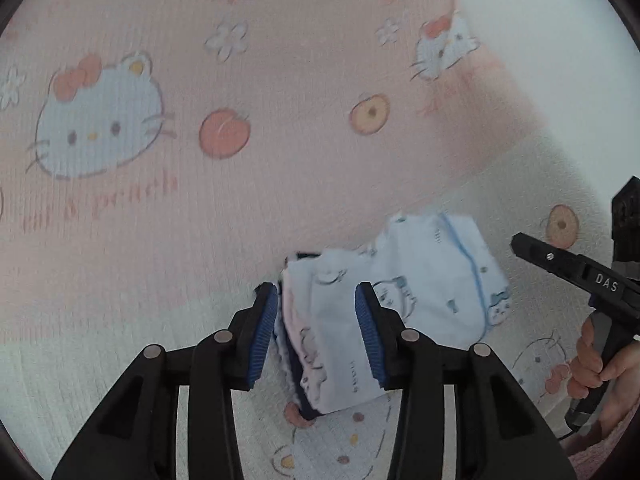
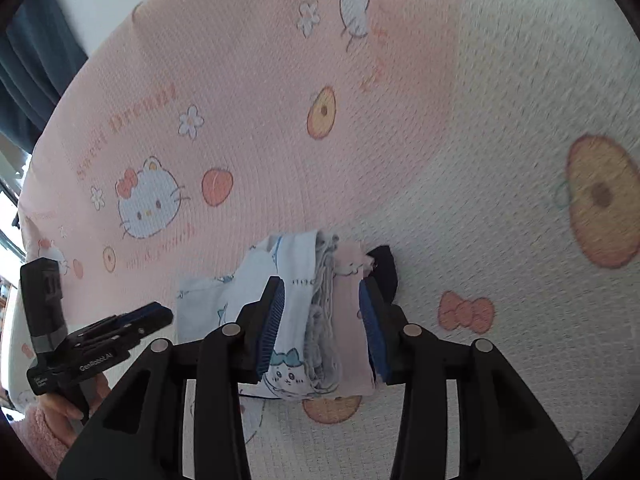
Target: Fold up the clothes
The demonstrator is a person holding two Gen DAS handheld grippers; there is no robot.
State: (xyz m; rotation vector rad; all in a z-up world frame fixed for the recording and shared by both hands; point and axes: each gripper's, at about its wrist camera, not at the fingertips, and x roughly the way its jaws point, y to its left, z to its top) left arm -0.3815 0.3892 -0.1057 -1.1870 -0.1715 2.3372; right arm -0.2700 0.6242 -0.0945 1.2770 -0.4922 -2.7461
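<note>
Between the spread pads of our left gripper (image 1: 316, 330) and right gripper (image 2: 322, 330) lies the stack of folded clothes (image 2: 316, 320) on the blanket (image 2: 440, 160), unpinched as far as we see; folding looks largely done.

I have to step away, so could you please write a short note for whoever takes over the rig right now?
Left gripper: jaws stand apart on either side of the stack of folded clothes, pads not clearly pressing.
Right gripper: straddles the same stack from the other side; it looks snug, but I cannot tell whether it grips.
The stack lies on the pink and white cartoon blanket, with a pale blue printed piece spread partly beside it.
Done: several pieces folded and piled.
Left: the pale blue piece seems to need tidying onto the pile.
</note>
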